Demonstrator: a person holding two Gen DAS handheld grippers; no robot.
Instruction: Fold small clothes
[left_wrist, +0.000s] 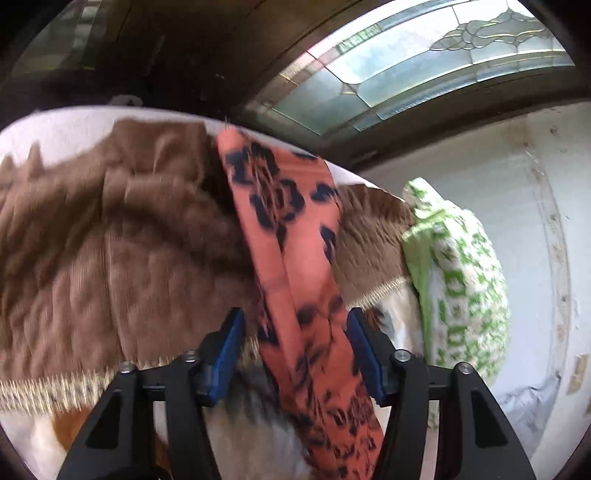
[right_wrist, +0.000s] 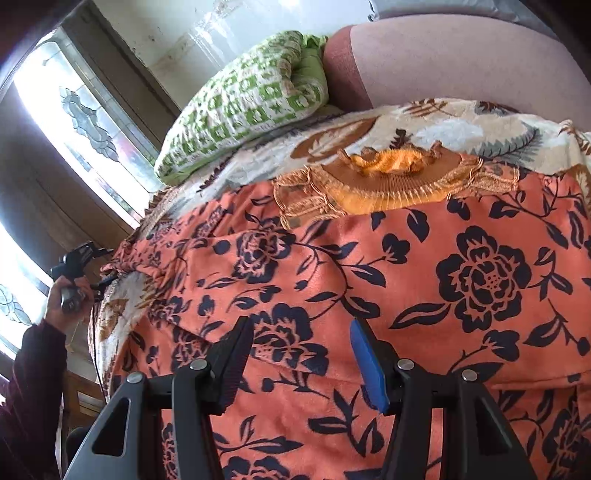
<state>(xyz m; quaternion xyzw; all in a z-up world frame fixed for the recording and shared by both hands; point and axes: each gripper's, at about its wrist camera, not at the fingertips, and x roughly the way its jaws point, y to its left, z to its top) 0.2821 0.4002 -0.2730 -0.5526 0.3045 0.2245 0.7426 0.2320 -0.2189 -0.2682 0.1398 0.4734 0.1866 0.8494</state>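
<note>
Between my spread left gripper (left_wrist: 295, 350), orange floral cloth (left_wrist: 291, 280) hangs toward twelve o'clock; right gripper (right_wrist: 299, 354) hovers spread, ready to fold.

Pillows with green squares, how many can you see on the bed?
1. The green pillow lies at the bed's far end, beside the window, beyond the orange flowered cloth. Others may be hidden.

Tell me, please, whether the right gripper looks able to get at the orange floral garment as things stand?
Probably yes. The right gripper is open and hangs just over the orange floral garment, which lies spread on the patterned blanket, with nothing between the jaws and the cloth.
</note>
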